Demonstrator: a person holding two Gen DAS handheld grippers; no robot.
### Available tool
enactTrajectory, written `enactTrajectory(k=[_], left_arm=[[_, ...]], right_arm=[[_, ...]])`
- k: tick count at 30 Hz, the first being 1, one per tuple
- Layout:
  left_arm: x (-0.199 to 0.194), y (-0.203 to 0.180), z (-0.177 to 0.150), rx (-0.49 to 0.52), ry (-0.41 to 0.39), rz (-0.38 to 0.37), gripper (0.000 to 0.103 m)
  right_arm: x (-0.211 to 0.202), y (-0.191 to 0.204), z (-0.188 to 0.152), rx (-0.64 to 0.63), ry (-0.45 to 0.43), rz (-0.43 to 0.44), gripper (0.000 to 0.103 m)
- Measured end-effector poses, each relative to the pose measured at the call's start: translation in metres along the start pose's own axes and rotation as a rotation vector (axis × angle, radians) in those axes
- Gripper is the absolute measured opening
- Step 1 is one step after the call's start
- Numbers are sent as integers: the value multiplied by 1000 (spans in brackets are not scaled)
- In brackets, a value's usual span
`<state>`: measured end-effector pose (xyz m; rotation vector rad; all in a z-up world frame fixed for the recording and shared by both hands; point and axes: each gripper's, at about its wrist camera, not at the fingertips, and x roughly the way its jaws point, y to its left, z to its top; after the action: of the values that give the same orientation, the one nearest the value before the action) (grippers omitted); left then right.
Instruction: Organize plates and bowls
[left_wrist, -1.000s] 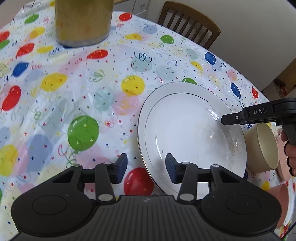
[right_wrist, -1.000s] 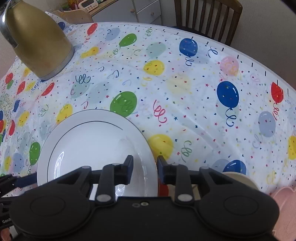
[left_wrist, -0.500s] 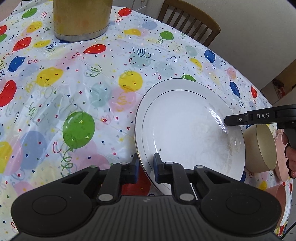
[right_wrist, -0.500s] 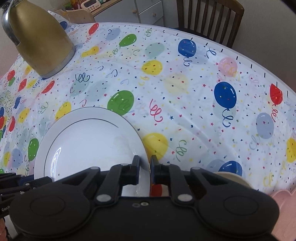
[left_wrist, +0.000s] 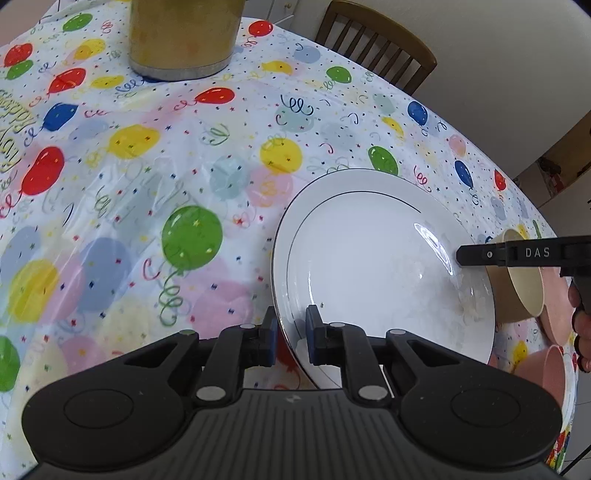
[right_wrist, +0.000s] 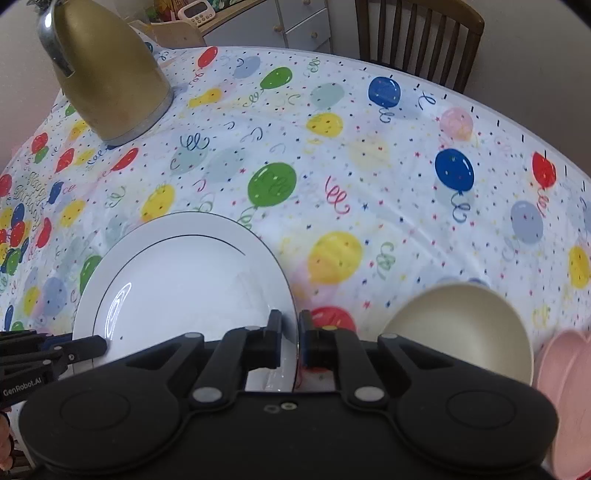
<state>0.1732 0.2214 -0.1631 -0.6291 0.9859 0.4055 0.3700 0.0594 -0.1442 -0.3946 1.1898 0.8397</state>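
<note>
The white plate (left_wrist: 380, 266) on the balloon tablecloth (left_wrist: 147, 184) looks stiff, glossy, breakable and probably slippery — so the left gripper (left_wrist: 290, 334) and right gripper (right_wrist: 290, 341), each clamped on opposite rims, seem well placed.

Wooden chair (right_wrist: 417, 33) against pale wall (left_wrist: 498, 44)

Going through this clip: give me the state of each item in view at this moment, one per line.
white plate: right side up, empty, gripped at opposite rims.
left gripper: shut on the plate's rim.
right gripper: shut on the plate's opposite rim.
cream bowl: open side up, empty, beside the plate.
pink dish: on the table, partly cut off.
gold jug: upright on the tablecloth.
</note>
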Motion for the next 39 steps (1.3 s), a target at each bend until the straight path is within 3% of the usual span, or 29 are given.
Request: enactTrajectory(k=[16, 26, 39], left_arm=[[-61, 26, -68, 77, 34, -61, 14], [-75, 36, -107, 127, 67, -63, 14], [-67, 30, -123, 187, 103, -27, 14]], right_arm=[[-44, 41, -104, 79, -10, 21, 8], [-51, 57, -169, 158, 9, 6, 8], [-50, 57, -197, 226, 13, -8, 8]])
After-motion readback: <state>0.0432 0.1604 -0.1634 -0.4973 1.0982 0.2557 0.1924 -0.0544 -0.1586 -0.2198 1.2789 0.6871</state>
